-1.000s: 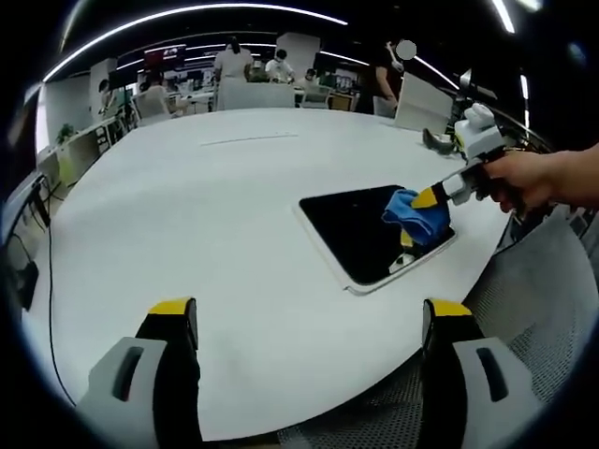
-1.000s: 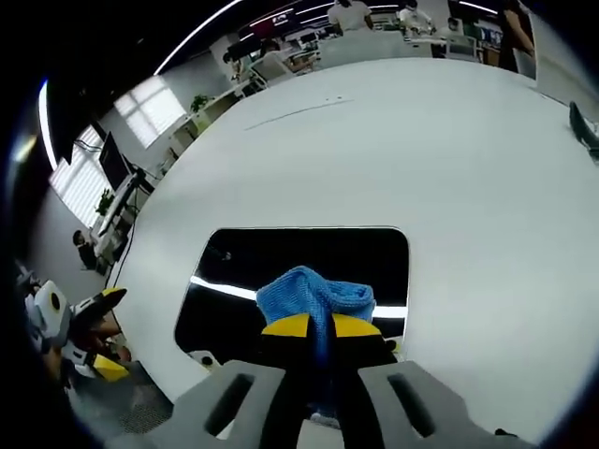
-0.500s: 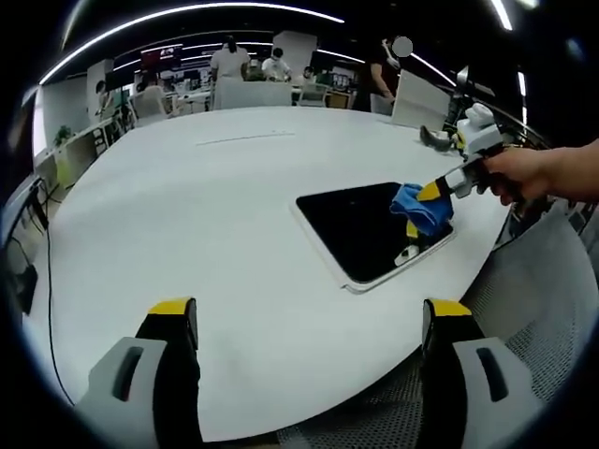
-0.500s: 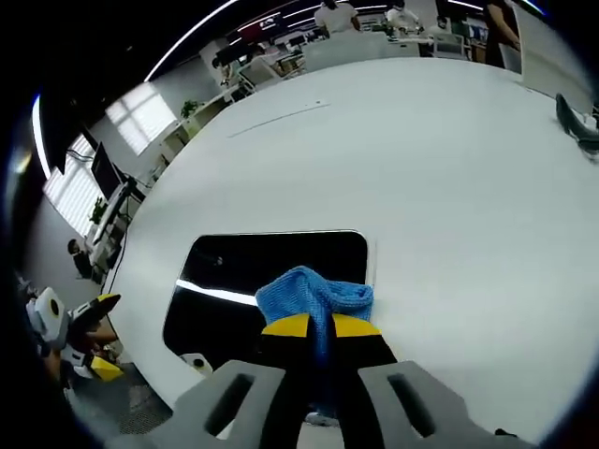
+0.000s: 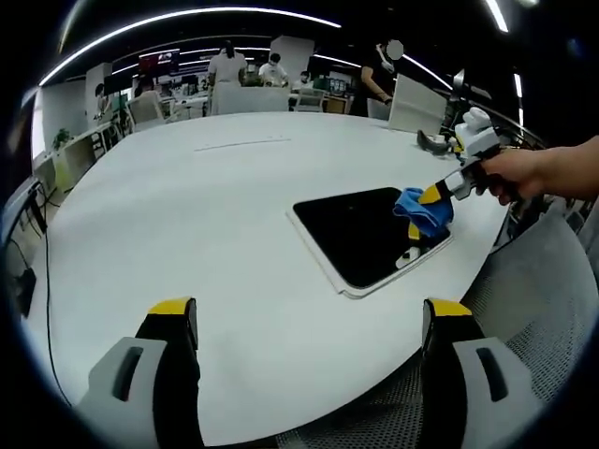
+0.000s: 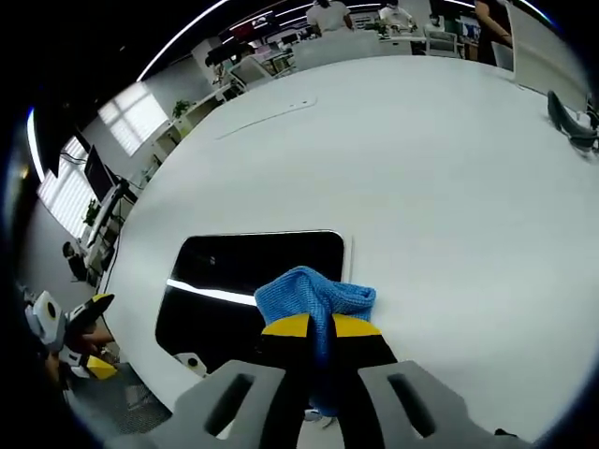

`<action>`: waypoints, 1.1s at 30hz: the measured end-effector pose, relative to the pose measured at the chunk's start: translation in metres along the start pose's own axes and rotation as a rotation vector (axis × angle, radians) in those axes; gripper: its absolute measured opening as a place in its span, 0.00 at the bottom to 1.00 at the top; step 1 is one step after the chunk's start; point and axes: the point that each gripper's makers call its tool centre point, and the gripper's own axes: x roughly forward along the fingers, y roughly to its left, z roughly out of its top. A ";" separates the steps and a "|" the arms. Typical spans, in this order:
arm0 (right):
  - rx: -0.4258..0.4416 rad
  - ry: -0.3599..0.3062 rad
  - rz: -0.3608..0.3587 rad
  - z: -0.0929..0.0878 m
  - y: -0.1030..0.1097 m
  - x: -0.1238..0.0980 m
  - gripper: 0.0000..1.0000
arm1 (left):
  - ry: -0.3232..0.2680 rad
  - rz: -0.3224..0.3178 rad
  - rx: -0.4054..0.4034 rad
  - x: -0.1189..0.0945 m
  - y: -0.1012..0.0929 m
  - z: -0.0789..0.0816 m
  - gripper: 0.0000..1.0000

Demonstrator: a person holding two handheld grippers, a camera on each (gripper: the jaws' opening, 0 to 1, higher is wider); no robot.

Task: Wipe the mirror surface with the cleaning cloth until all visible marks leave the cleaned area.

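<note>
A dark rectangular mirror (image 5: 367, 234) with a white frame lies flat on the round white table (image 5: 187, 215), near its right edge. My right gripper (image 5: 431, 195), held by a hand, is shut on a blue cleaning cloth (image 5: 419, 210) that rests over the mirror's far right corner. In the right gripper view the blue cloth (image 6: 314, 295) bulges above my shut right gripper (image 6: 320, 329), lying at the right edge of the mirror (image 6: 243, 281). A bright light streak reflects across the glass. My left gripper (image 5: 309, 323) hangs open over the table's near edge, holding nothing.
A grey mesh chair (image 5: 533, 309) stands at the table's right side. A dark object (image 6: 569, 123) lies on the table at the far right. Desks, chairs and several people fill the office behind the table. The other gripper (image 6: 80, 323) appears at the left.
The right gripper has drawn the cloth across the mirror toward its right edge. The left gripper view has barely shifted.
</note>
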 end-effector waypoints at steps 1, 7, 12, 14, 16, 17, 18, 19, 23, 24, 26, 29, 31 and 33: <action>-0.001 0.000 -0.001 0.000 0.000 0.000 0.02 | 0.001 0.001 -0.001 0.000 0.000 0.000 0.99; -0.014 -0.005 -0.005 0.000 -0.001 0.001 0.02 | -0.002 0.008 -0.011 0.000 0.001 0.000 0.99; -0.033 -0.016 -0.035 0.000 0.001 0.000 0.02 | 0.005 0.005 -0.001 0.001 0.000 -0.001 0.99; -0.027 -0.017 -0.044 -0.001 0.002 -0.002 0.02 | 0.004 0.004 0.003 0.001 0.000 0.000 0.99; -0.023 -0.012 -0.044 -0.003 0.002 -0.002 0.02 | 0.006 0.003 0.004 0.001 -0.001 -0.001 0.99; -0.013 -0.011 -0.042 -0.004 0.002 -0.003 0.02 | 0.008 0.002 0.005 0.001 -0.001 -0.001 0.99; -0.011 -0.011 -0.042 -0.005 0.003 -0.003 0.02 | 0.009 0.001 0.006 0.001 -0.001 -0.001 0.99; -0.011 -0.011 -0.042 -0.005 0.003 -0.004 0.02 | 0.009 0.001 0.006 0.001 -0.001 -0.001 0.99; -0.014 -0.015 -0.045 -0.010 0.005 -0.006 0.02 | 0.008 -0.002 0.004 0.001 -0.002 -0.001 0.99; -0.013 -0.013 -0.046 -0.012 0.006 -0.007 0.02 | 0.011 -0.005 0.005 0.001 -0.002 -0.002 0.99; -0.004 -0.011 -0.044 -0.015 0.007 -0.008 0.02 | 0.014 -0.008 0.009 0.002 -0.003 -0.003 0.99; 0.017 -0.011 -0.047 -0.018 0.008 -0.010 0.02 | 0.011 -0.010 0.008 0.001 -0.003 -0.001 0.99; 0.018 -0.012 -0.049 -0.020 0.009 -0.012 0.02 | 0.010 -0.011 0.007 0.002 -0.003 -0.002 0.99; 0.010 -0.015 -0.050 -0.021 0.010 -0.013 0.02 | 0.006 -0.009 0.006 0.002 -0.003 -0.001 0.99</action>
